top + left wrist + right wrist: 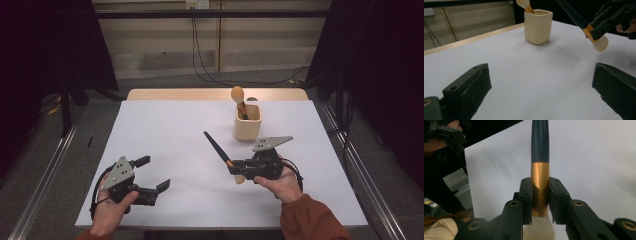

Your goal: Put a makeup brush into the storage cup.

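A makeup brush [220, 150] with a dark handle, gold ferrule and pale bristles is held above the white table [165, 130]. My right gripper [239, 169] is shut on its gold ferrule [539, 187], handle pointing up and to the left, bristles [600, 43] low. A cream square cup [247, 121] stands at the back right of the table with another brush [239, 100] standing in it, bristle head up. My left gripper [154, 173] hovers open at the front left, nothing between its jaws. In the left gripper view the cup [538, 26] stands ahead.
The table's wooden far edge [215, 94] runs behind the cup. Metal rails [42, 180] flank the table on both sides. Cables [210, 70] lie on the floor beyond it.
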A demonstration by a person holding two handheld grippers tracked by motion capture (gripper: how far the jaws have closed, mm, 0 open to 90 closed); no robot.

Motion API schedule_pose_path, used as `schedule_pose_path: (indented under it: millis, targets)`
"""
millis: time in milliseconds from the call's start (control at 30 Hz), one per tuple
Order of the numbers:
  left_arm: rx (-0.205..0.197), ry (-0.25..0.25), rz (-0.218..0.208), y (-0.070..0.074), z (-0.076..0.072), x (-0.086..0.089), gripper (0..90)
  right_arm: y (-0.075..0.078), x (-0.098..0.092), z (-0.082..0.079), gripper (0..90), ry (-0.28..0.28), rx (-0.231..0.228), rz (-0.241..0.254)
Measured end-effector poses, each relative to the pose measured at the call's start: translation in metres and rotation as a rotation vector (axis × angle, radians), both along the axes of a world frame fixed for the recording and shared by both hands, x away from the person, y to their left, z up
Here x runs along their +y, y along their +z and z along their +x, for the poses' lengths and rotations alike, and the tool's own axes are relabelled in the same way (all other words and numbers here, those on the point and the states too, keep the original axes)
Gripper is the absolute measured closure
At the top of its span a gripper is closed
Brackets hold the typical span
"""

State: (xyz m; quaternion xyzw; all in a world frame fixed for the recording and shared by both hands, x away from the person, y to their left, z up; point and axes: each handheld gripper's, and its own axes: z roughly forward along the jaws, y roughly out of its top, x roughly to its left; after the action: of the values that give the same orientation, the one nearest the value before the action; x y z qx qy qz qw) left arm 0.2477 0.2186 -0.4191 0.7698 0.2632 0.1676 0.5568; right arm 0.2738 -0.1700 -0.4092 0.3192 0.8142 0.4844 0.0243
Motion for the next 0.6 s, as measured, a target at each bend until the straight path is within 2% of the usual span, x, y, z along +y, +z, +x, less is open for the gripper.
schedule_pose_path:
  millis: [133, 300, 433, 533, 600]
  targets:
    - [0.01, -0.014, 0.009, 0.001, 0.004, -0.005, 1.8, 0.0, 0.004, 0.003, 75.0, 0.029, 0.023, -0.013]
    - [0.009, -0.046, 0.045, 0.002, 0.01, -0.012, 2.1, 0.003, 0.008, 0.005, 75.0, 0.061, 0.022, -0.029]
    - [0.014, -0.063, 0.055, 0.005, 0.015, -0.019, 1.3, 0.005, 0.011, 0.008, 75.0, 0.09, 0.029, -0.051]
    - [0.009, -0.089, 0.06, 0.006, 0.016, -0.025, 1.3, 0.005, 0.015, 0.009, 75.0, 0.111, 0.033, -0.067]
    - [0.005, -0.112, 0.081, 0.007, 0.017, -0.029, 1.6, 0.006, 0.017, 0.01, 74.9, 0.121, 0.036, -0.08]
